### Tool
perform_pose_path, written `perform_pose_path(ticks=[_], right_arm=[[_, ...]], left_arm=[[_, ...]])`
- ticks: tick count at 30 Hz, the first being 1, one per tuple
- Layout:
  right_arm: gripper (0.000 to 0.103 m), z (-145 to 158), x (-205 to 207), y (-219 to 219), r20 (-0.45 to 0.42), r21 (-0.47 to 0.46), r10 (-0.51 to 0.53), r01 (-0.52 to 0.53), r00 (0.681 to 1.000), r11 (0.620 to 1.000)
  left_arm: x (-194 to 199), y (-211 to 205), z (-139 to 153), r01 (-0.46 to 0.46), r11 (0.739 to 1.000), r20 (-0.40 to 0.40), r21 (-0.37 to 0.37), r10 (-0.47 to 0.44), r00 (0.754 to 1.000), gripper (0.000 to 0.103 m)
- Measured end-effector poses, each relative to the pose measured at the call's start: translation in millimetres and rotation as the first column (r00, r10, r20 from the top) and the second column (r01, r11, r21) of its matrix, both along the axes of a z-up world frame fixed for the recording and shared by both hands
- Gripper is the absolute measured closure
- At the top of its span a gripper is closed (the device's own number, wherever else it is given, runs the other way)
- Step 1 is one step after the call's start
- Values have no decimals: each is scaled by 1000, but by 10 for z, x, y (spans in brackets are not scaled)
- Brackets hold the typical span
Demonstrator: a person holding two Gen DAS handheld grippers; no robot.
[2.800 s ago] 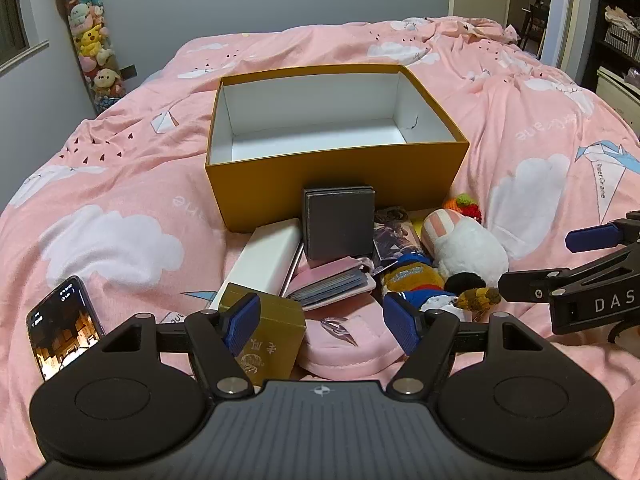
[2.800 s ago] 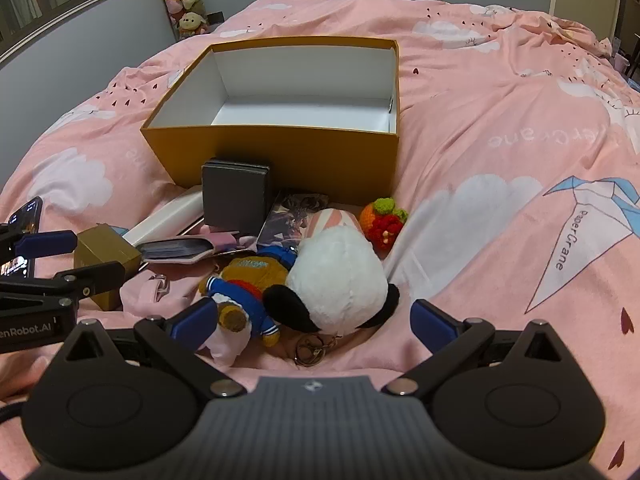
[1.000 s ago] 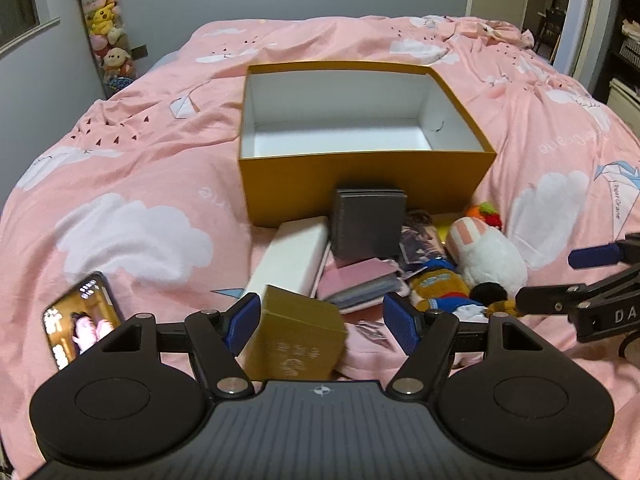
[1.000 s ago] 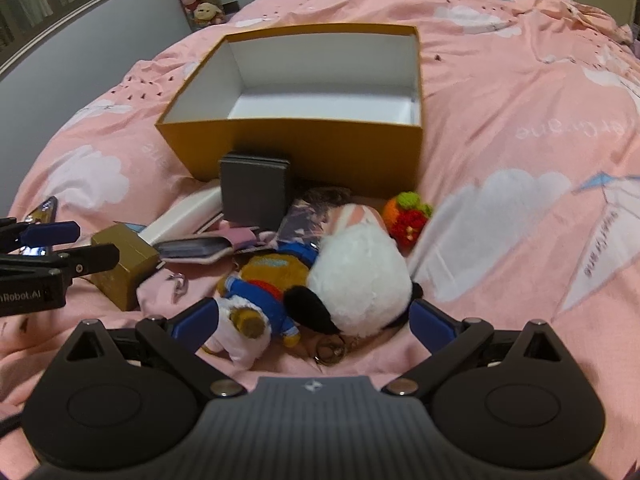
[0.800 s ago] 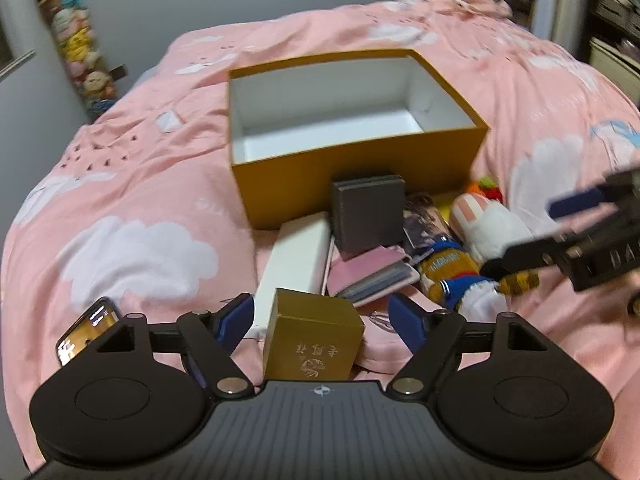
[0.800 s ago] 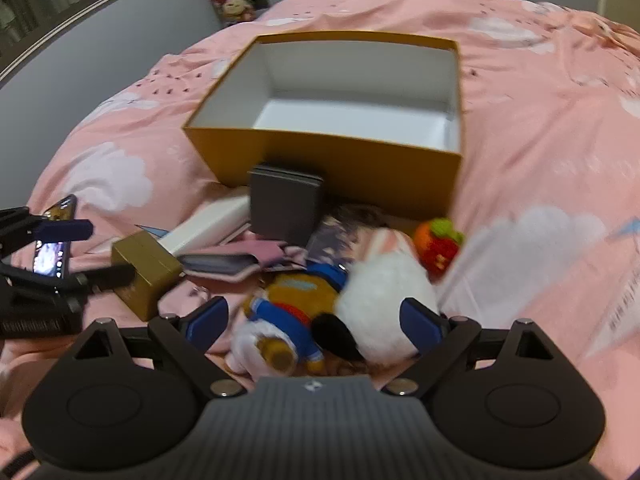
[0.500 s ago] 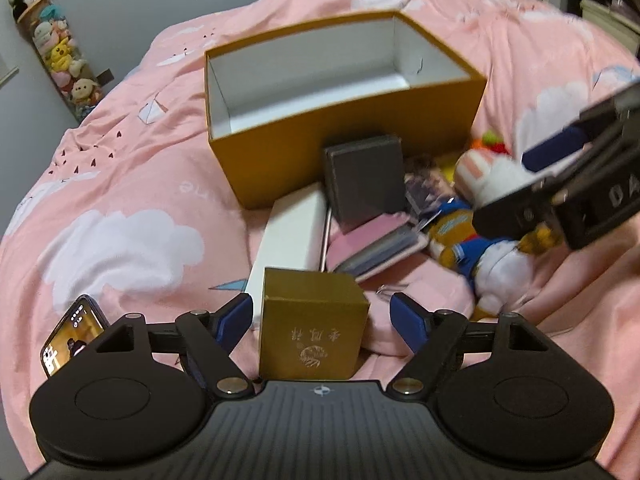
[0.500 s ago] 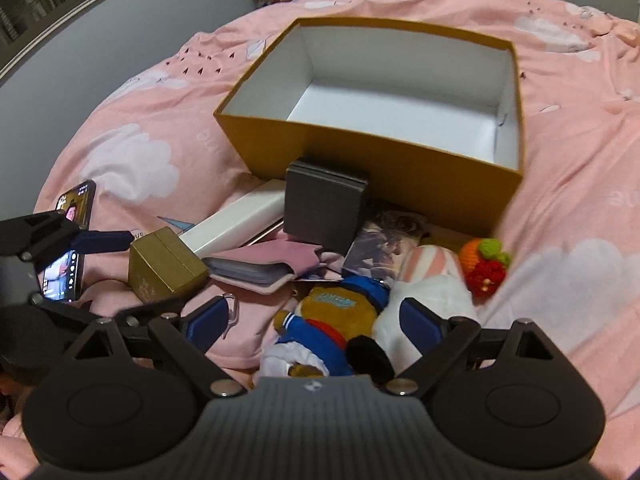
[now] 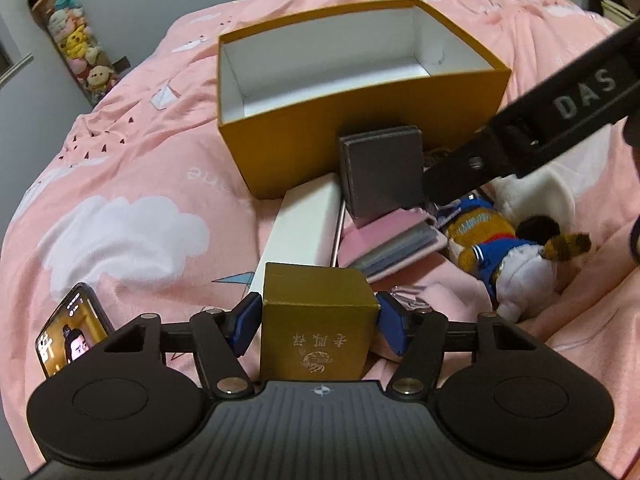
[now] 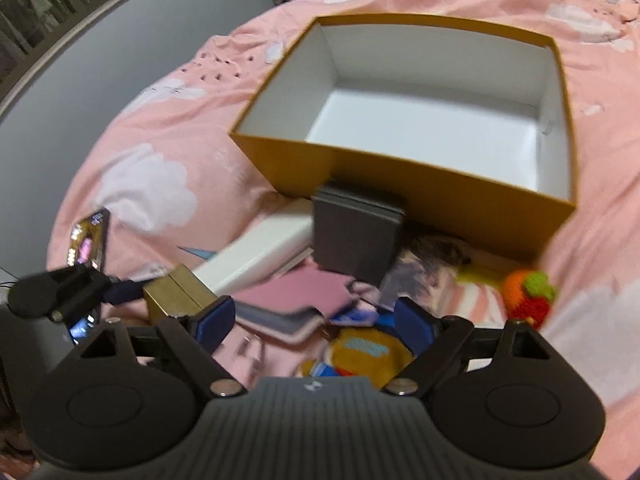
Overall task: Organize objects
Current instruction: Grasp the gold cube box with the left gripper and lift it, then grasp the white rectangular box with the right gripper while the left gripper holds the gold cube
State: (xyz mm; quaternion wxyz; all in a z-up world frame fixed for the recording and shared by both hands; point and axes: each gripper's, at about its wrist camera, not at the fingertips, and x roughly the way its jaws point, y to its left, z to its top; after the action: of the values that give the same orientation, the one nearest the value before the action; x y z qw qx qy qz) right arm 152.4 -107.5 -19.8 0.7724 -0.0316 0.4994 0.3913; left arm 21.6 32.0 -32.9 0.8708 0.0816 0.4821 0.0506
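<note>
**Left jaws on the gold cube box**

Clamped between the left gripper (image 9: pixel 318 322) pads sits the small gold box (image 9: pixel 316 320), on the pink duvet (image 9: pixel 132 184). Right gripper (image 10: pixel 314 320) jaws stand apart over the pink wallet (image 10: pixel 296 300) and plush doll (image 10: pixel 360 354). Beyond them a grey square case (image 9: pixel 382 172) leans on the open orange box (image 9: pixel 360 120).

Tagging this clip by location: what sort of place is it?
Most likely a bedroom at home. The work surface is a bed with a pink cloud-print duvet, a column of plush toys stands against the wall, and a phone lies on the covers.
</note>
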Motion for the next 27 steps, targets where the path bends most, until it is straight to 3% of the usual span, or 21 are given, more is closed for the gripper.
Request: perform_pose_path(ticks=[6, 11, 15, 19, 27], right_arm=[[25, -47, 169, 211, -83, 36, 12, -9, 996, 999], [27, -131, 363, 359, -199, 71, -30, 45, 980, 996], [33, -248, 505, 499, -297, 87, -64, 93, 953, 992], [33, -449, 604, 656, -389, 59, -106, 139, 915, 989], [37, -810, 725, 872, -504, 8, -142, 168, 852, 986]], left_arm=[[-20, 134, 245, -45, 998, 80, -45, 49, 996, 32], [69, 431, 435, -115, 985, 119, -127, 131, 984, 33], [224, 647, 509, -156, 975, 139, -159, 178, 974, 32], [376, 787, 484, -185, 972, 139, -144, 205, 969, 32], [518, 886, 366, -189, 971, 102, -148, 205, 973, 32]])
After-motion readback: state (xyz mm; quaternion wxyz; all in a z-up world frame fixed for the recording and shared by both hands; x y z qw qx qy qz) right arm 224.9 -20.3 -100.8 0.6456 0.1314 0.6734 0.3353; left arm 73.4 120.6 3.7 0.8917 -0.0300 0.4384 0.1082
